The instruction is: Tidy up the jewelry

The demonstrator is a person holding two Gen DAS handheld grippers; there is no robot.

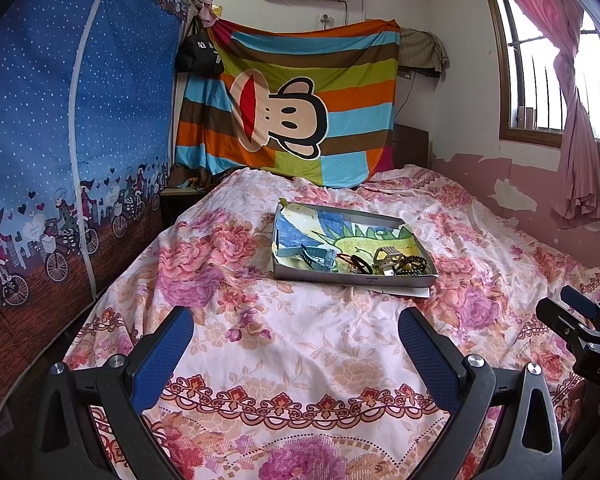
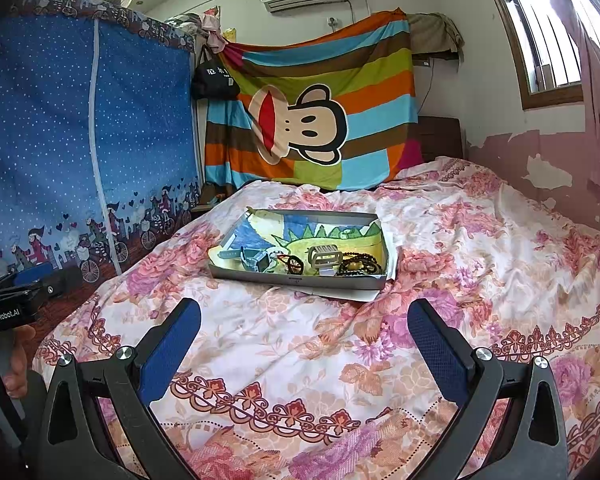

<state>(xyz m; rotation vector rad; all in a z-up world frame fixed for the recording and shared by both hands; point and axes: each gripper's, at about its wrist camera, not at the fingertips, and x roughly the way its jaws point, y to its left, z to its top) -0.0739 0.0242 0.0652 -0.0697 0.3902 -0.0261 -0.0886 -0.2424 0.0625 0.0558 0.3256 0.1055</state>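
A shallow grey tray [image 1: 352, 278] [image 2: 296, 280] lined with a child's drawing lies on the floral bedspread [image 1: 300, 340] [image 2: 300, 332], ahead of both grippers. Along its near side lie a light-blue watch [image 1: 314, 255] [image 2: 252, 258], a dark hair tie [image 1: 360, 263] [image 2: 294, 264], a pale buckle-like piece [image 1: 387, 256] [image 2: 323, 257] and a dark bead bracelet [image 1: 411, 263] [image 2: 360, 264]. My left gripper [image 1: 296, 336] hovers open over the bed, well short of the tray, holding nothing. My right gripper [image 2: 304, 328] is open too, equally short of the tray and empty.
A blue fabric wardrobe [image 1: 60, 140] [image 2: 80, 140] stands along the bed's left side. A striped monkey-print cloth [image 1: 292, 100] [image 2: 312, 112] hangs at the head. A peeling wall, window and pink curtain [image 1: 572, 120] are on the right. A white sheet [image 1: 404, 291] pokes out under the tray.
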